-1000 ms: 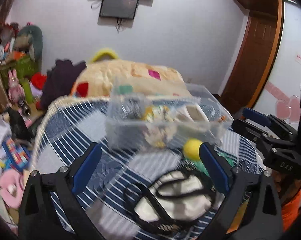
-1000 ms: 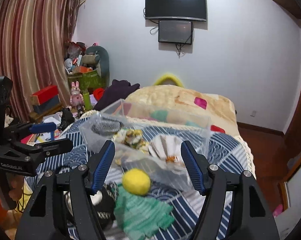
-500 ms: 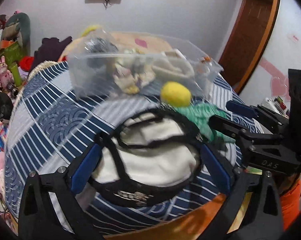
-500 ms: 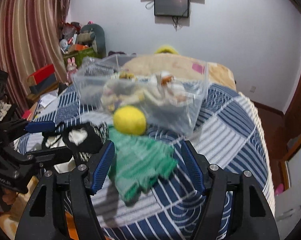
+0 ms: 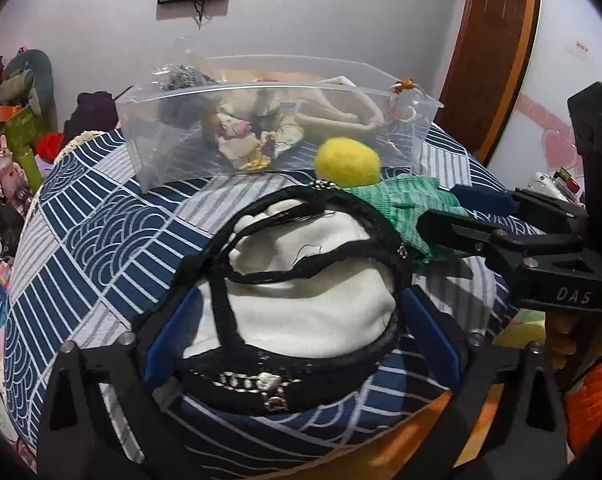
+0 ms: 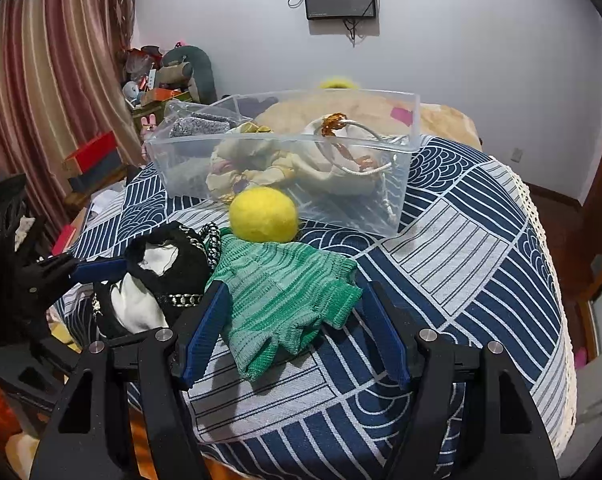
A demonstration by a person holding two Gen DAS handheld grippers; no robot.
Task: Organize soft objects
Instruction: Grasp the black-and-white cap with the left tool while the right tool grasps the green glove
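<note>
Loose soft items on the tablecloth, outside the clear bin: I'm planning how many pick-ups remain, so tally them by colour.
Yellow: 1, the yellow ball
Green: 1, the green knit glove
Black and white: 1, the black-and-white pouch
Total: 3

Both wrist views low and close over the bed, facing the clear bin, left view nearer.

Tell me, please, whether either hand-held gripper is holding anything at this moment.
Nothing is held: the left hand-held gripper straddles the black-and-white fabric pouch, the right the green knitted cloth, both open.
</note>
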